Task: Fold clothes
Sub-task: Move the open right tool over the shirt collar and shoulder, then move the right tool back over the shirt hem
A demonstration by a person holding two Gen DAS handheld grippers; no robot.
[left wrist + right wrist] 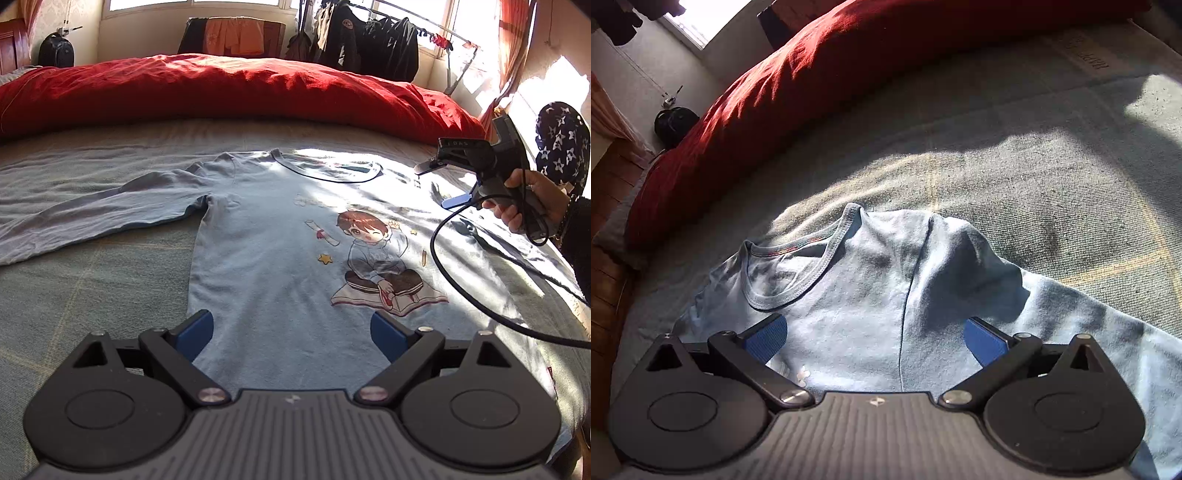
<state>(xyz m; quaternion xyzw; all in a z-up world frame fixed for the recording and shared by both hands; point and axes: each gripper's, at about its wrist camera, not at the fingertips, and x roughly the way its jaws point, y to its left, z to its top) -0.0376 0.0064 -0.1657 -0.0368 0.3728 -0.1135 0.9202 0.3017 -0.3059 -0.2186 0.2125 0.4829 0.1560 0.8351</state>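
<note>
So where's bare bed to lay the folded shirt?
Free: the grey bedspread below the shirt's outstretched sleeve, and the strip between the collar and red duvet. Crowded: the sunlit side, where the right gripper and its cable hang over the light-blue shirt.

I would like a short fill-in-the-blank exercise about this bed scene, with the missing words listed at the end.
1. The light blue shirt lies spread on the ____.
2. Behind the shirt is a quilt of ____ colour.
3. The jaws of the left hand-held gripper are ____.
4. The printed cartoon boy on the shirt faces ____.

Missing words: bed; red; open; up
</note>
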